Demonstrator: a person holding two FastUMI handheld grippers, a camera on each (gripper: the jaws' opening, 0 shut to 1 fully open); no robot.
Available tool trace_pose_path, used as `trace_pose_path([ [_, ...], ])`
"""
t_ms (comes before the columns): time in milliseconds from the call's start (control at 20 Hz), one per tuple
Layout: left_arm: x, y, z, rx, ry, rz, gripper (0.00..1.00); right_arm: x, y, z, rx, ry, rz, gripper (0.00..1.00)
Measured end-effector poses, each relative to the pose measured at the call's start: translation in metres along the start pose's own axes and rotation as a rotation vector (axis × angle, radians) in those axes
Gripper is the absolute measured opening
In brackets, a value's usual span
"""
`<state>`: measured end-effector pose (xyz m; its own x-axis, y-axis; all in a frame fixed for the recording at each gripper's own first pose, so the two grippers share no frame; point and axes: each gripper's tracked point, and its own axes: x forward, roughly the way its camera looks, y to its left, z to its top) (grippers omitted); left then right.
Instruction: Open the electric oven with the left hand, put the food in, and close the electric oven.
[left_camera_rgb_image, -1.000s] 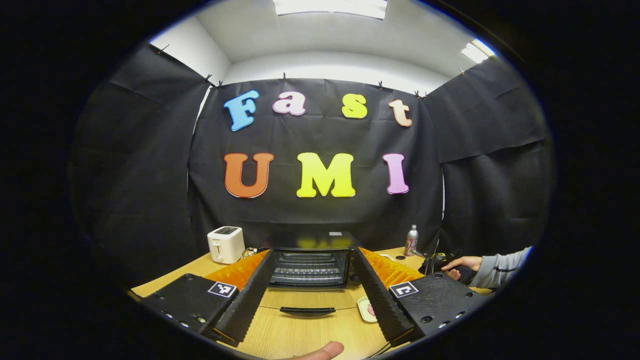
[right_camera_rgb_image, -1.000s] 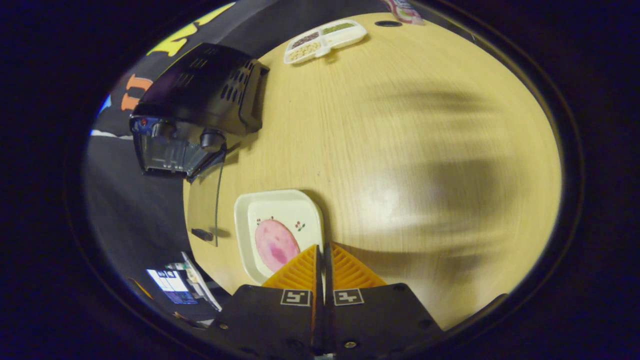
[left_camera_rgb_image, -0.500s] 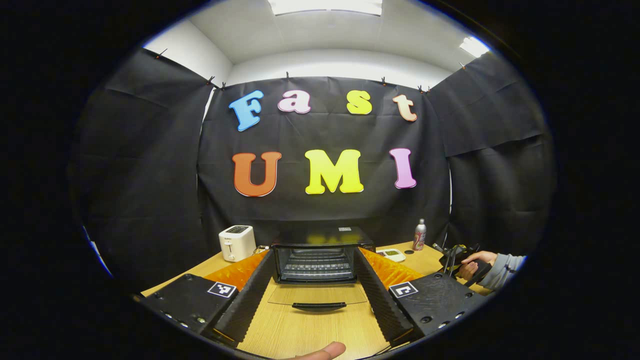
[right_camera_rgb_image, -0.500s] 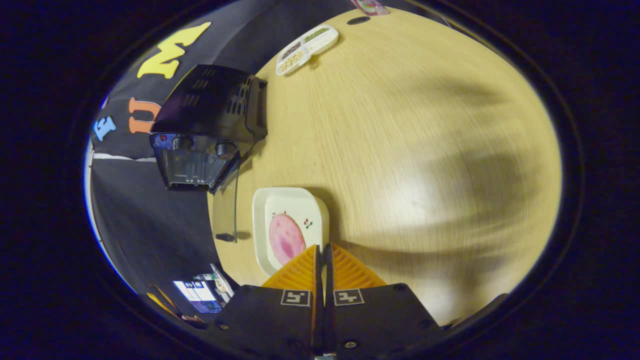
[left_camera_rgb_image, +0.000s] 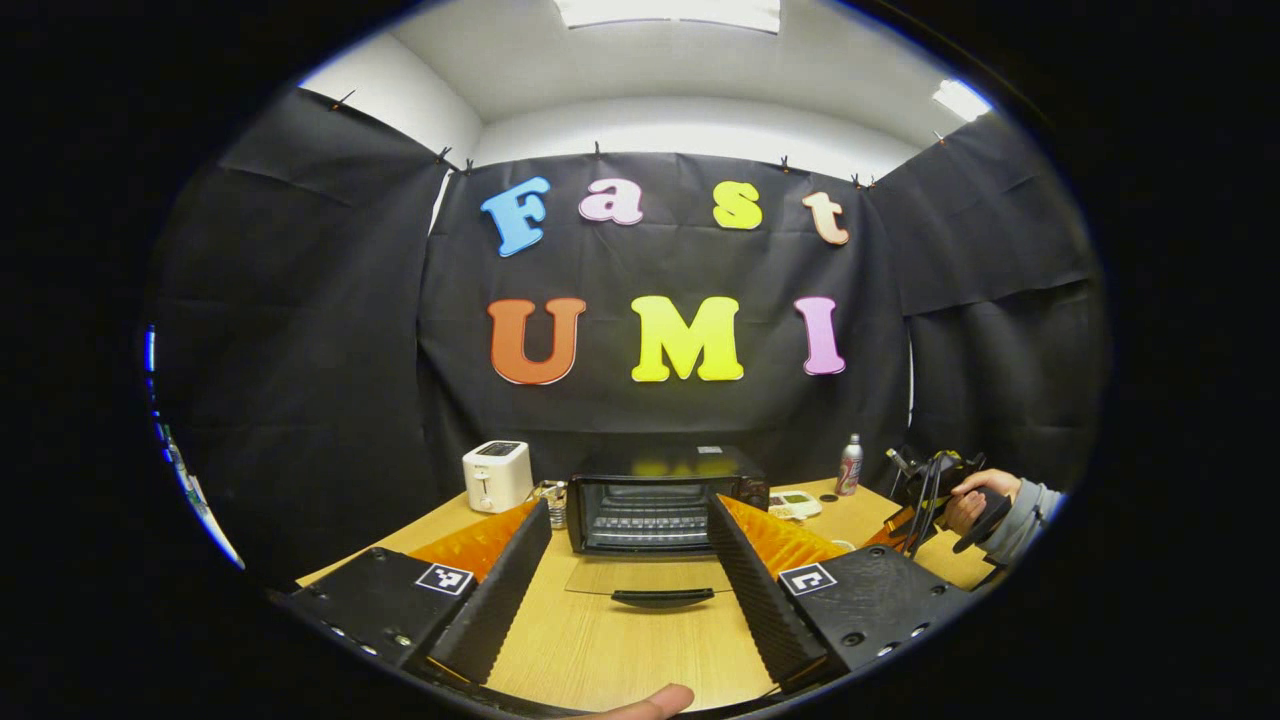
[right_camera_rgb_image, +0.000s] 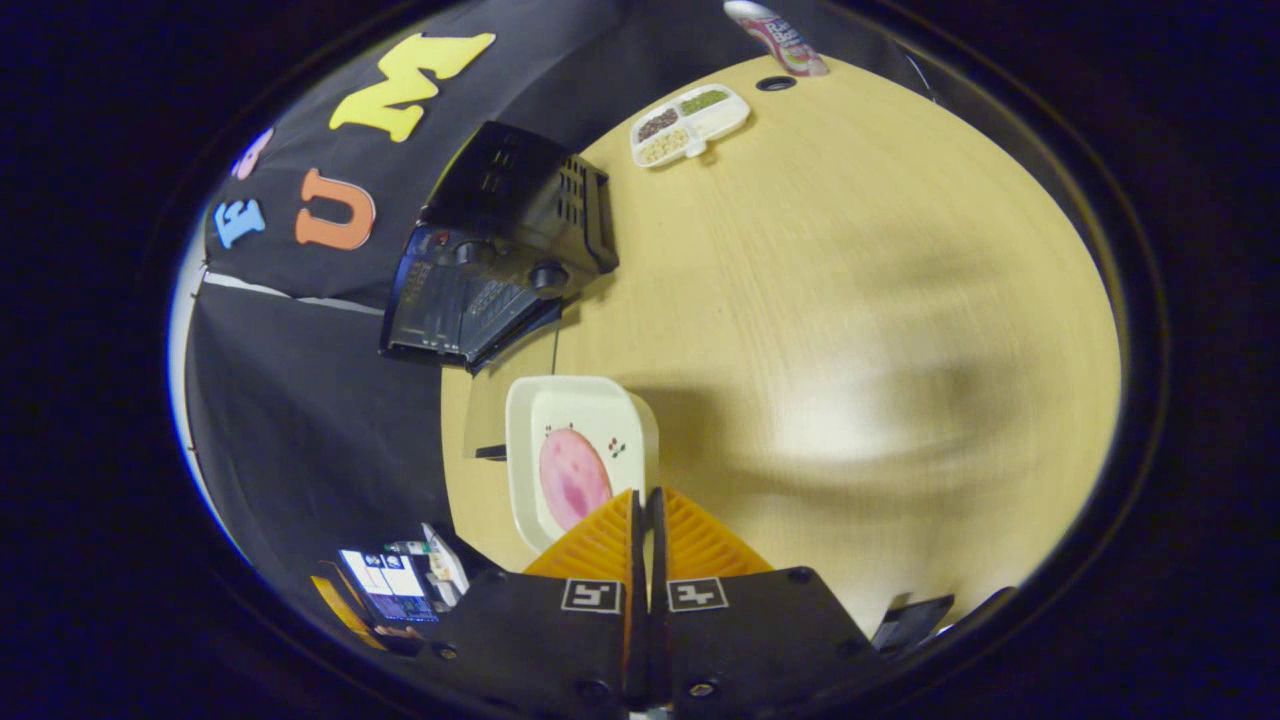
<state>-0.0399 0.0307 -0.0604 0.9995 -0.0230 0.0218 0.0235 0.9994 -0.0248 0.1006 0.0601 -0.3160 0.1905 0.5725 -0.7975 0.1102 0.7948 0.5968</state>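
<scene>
The black electric oven (left_camera_rgb_image: 660, 500) stands at the middle of the table, its glass door (left_camera_rgb_image: 648, 580) folded down flat and the rack inside showing. My left gripper (left_camera_rgb_image: 628, 503) is open, fingers spread wide on either side of the door, a little way back from it. My right gripper (right_camera_rgb_image: 645, 497) is shut on the rim of a white plate (right_camera_rgb_image: 575, 420) carrying a pink slice of food (right_camera_rgb_image: 572, 478). The plate hangs above the table, near the oven (right_camera_rgb_image: 500, 255) and its lowered door (right_camera_rgb_image: 508, 398). The hand holding the right gripper (left_camera_rgb_image: 975, 495) shows at the right.
A white toaster (left_camera_rgb_image: 497, 475) stands left of the oven, with a small glass jar (left_camera_rgb_image: 555, 492) beside it. A divided snack tray (right_camera_rgb_image: 690, 123) and a drink can (left_camera_rgb_image: 850, 465) sit at the back right. The wooden table (right_camera_rgb_image: 850, 300) spreads wide to the right of the plate.
My left gripper has drawn back from the open oven, which looks smaller. My right gripper has swung with the plate, turning more toward the oven's front.
</scene>
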Motion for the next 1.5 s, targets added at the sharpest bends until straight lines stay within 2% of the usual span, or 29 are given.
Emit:
trace_pose_path([
  [150, -0.005, 0.018, -0.004, -0.002, 0.01, 0.03, 0.95, 0.009, 0.029, -0.006, -0.021, 0.01, 0.018, 0.02],
  [200, -0.008, 0.022, -0.006, -0.006, 0.014, 0.035, 0.95, 0.015, 0.039, -0.008, -0.02, 0.012, 0.023, 0.04],
  [600, -0.019, 0.063, -0.016, -0.017, 0.014, 0.09, 0.95, 0.086, 0.11, -0.018, 0.06, -0.019, 0.02, 0.04],
  [650, -0.02, 0.068, -0.017, -0.022, 0.012, 0.096, 0.95, 0.094, 0.118, -0.017, 0.081, -0.036, 0.022, 0.0],
  [700, -0.021, 0.073, -0.019, -0.028, 0.014, 0.103, 0.95, 0.102, 0.127, -0.015, 0.101, -0.055, 0.028, 0.04],
  [850, -0.025, 0.089, -0.023, -0.032, 0.019, 0.126, 0.95, 0.121, 0.151, -0.006, 0.185, -0.126, 0.061, 0.01],
  [900, -0.024, 0.095, -0.026, -0.032, 0.022, 0.133, 0.95, 0.127, 0.156, -0.002, 0.226, -0.156, 0.07, 0.04],
  [950, -0.024, 0.099, -0.028, -0.033, 0.023, 0.139, 0.95, 0.132, 0.159, 0.003, 0.267, -0.19, 0.076, 0.0],
  [1100, -0.022, 0.11, -0.029, -0.02, 0.01, 0.15, 0.95, 0.148, 0.165, 0.016, 0.365, -0.297, 0.084, 0.04],
  [1250, -0.017, 0.131, -0.035, 0.018, 0.021, 0.193, 0.95, 0.162, 0.167, 0.023, 0.453, -0.381, 0.067, 0.04],
  [1300, -0.018, 0.134, -0.035, 0.022, 0.023, 0.205, 0.95, 0.166, 0.17, 0.025, 0.479, -0.399, 0.072, 0.01],
  [1350, -0.016, 0.137, -0.035, 0.021, 0.019, 0.219, 0.95, 0.17, 0.177, 0.029, 0.499, -0.413, 0.086, 0.04],
  [1500, -0.016, 0.144, -0.037, 0.013, 0.014, 0.232, 0.95, 0.186, 0.193, 0.035, 0.533, -0.435, 0.134, 0.04],
])
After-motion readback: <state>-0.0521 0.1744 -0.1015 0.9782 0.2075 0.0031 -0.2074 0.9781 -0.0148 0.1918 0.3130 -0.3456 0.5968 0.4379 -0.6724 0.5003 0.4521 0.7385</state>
